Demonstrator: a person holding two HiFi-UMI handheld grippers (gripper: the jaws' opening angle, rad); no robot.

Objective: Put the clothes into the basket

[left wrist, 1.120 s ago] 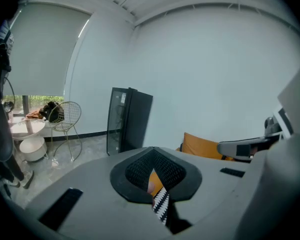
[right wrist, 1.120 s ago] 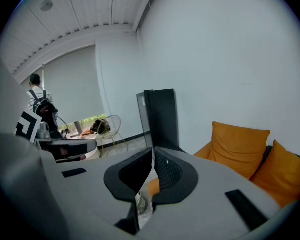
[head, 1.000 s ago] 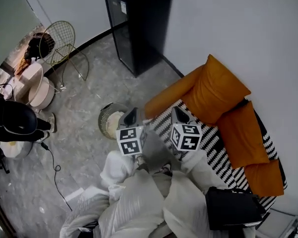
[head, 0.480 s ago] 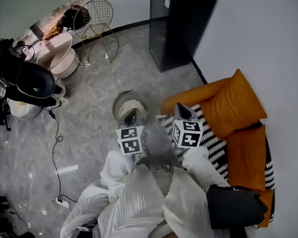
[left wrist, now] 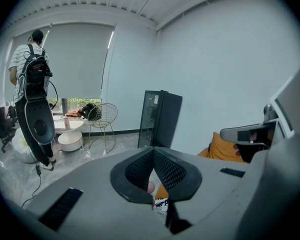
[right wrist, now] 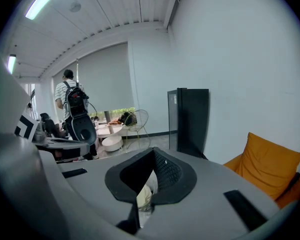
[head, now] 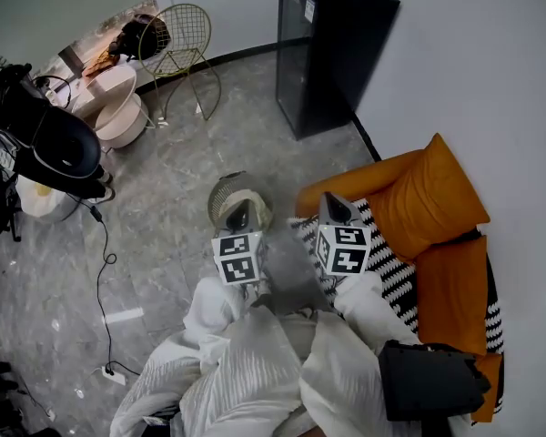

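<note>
A grey garment [head: 288, 267] hangs between my two grippers, over the edge of the sofa. Each gripper shows as a marker cube with a dark nose. The left gripper [head: 239, 215] points at a round woven basket [head: 239, 198] on the floor, which has something cream inside. To its right, the right gripper [head: 334, 208] is above the sofa's edge. In the left gripper view [left wrist: 157, 202] and the right gripper view [right wrist: 140, 204] the grey jaws stand together at the tips. Where the cloth is pinched is hidden under the cubes.
An orange sofa [head: 437, 198] with a black-and-white throw [head: 396, 276] is on the right, and a black bag [head: 432, 381] near me. A tall black cabinet [head: 332, 53] stands by the wall, and a wire chair [head: 177, 39], a white table [head: 105, 107], a cable [head: 100, 271] and a person [left wrist: 25, 69] are on the left.
The head view has swung left since a second ago, so the basket now lies straight ahead of the left gripper. Both grippers and the grey garment have shifted from the sofa toward it.
</note>
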